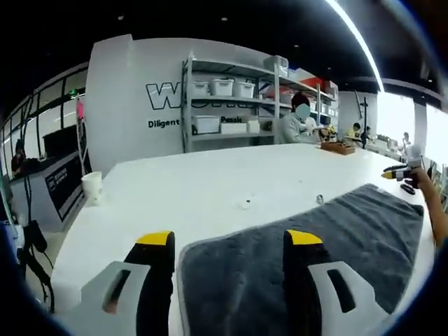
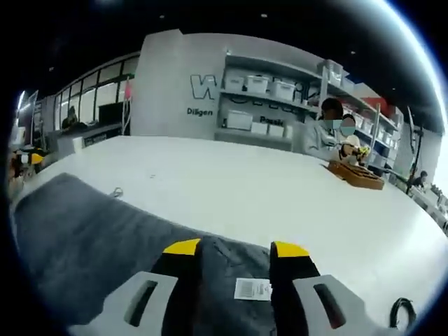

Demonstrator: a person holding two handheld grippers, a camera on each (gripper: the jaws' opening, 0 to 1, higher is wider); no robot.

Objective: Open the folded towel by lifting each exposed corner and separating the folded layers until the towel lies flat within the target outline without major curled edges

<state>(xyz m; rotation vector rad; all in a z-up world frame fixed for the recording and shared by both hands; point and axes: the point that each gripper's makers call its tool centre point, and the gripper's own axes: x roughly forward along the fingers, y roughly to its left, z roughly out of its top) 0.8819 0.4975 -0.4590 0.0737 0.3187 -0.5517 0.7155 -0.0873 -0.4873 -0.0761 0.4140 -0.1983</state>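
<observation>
A dark grey towel (image 1: 329, 238) lies on the white table (image 1: 210, 182). In the left gripper view its near corner sits between the yellow-tipped jaws of my left gripper (image 1: 229, 238), which stand wide apart and open over it. The towel stretches away to the right, where my right gripper (image 1: 402, 171) and a person's arm (image 1: 432, 206) show at its far end. In the right gripper view the towel (image 2: 91, 238) spreads to the left. Its edge with a white label (image 2: 252, 288) lies between the open jaws of my right gripper (image 2: 236, 248).
A paper cup (image 1: 92, 187) stands near the table's left edge, and small bits (image 1: 244, 204) lie beyond the towel. A wooden tray (image 2: 357, 173) sits at the far side beside a seated person (image 2: 329, 136). A black cable (image 2: 402, 311) lies near the right edge. Shelves with bins (image 1: 224, 105) stand behind.
</observation>
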